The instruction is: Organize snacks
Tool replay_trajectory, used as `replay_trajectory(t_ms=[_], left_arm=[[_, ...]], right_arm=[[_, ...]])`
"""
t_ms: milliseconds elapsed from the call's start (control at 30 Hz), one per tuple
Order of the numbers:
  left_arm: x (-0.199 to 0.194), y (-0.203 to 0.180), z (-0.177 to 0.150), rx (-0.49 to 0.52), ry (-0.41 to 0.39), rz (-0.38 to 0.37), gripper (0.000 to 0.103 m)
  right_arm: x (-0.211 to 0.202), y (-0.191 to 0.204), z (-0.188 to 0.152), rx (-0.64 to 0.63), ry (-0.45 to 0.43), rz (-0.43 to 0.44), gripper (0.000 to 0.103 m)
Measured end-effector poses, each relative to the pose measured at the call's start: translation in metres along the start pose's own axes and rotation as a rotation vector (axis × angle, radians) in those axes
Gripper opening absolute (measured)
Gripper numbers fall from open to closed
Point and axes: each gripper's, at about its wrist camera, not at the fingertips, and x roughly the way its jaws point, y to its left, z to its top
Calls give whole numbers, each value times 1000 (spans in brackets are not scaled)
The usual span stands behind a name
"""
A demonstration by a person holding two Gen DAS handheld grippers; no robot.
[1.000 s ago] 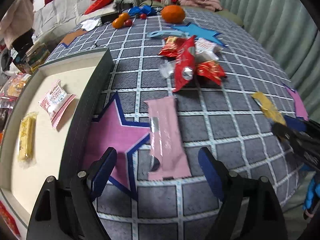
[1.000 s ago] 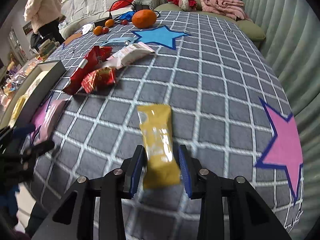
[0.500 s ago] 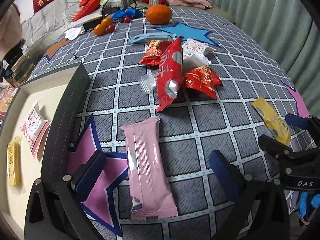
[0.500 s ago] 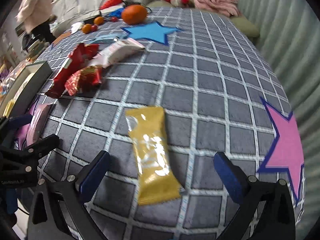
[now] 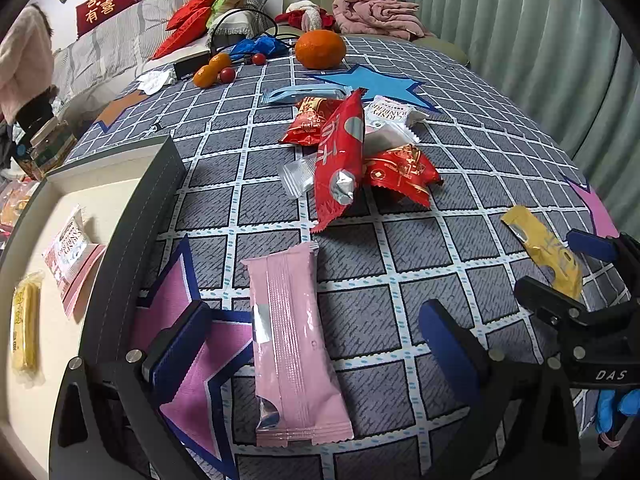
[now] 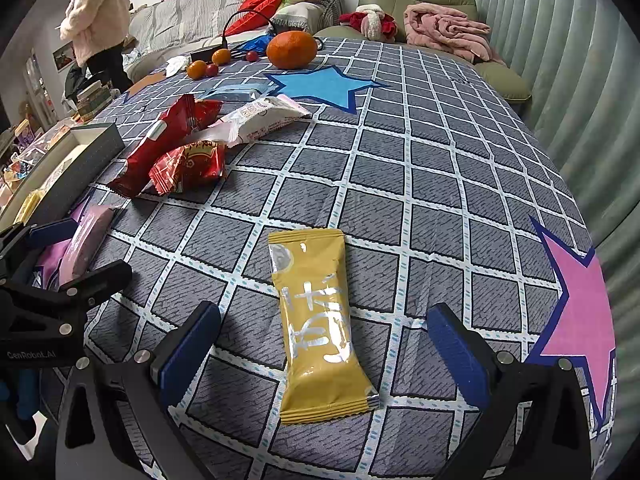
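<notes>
1. The pink snack pack [image 5: 294,344] is long and flat with crimped ends. It lies on the checked tablecloth [image 5: 472,152], partly over a pink star [image 5: 192,344] printed on the cloth.
2. The left gripper [image 5: 312,340] has its jaws spread wide. The pink pack lies between the two blue pads [image 5: 178,344], and neither pad touches it.
3. The yellow snack pack [image 6: 318,324] is shiny gold with silver writing. It lies flat on the cloth.
4. The right gripper [image 6: 326,348] is wide open too. The yellow pack sits between its pads [image 6: 458,354], and they are apart from it.
5. The tray [image 5: 148,216] stands just beside the pink pack, on its left. It has dark walls and a pale floor.
6. The tray is cut off at the edge of the left view, so I cannot see all of it.
7. A pile of snacks [image 5: 352,152] sits in the middle of the table. The packs lie on top of each other, so some are partly hidden.
8. In the pile I can count three red packs, one white pack and one small clear pack.
9. Two snacks lie in the tray: one yellow bar [image 5: 24,332] and one pink and white pack [image 5: 68,248].
10. One big orange [image 5: 320,49] sits at the far end of the table.
</notes>
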Motion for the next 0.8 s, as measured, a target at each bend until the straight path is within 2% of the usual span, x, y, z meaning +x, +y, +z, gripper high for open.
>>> replay_trajectory(t_ms=[800], left_arm=[[-1, 0, -3, -2, -7, 1, 103]], right_arm=[[-1, 0, -2, 0, -4, 0, 103]])
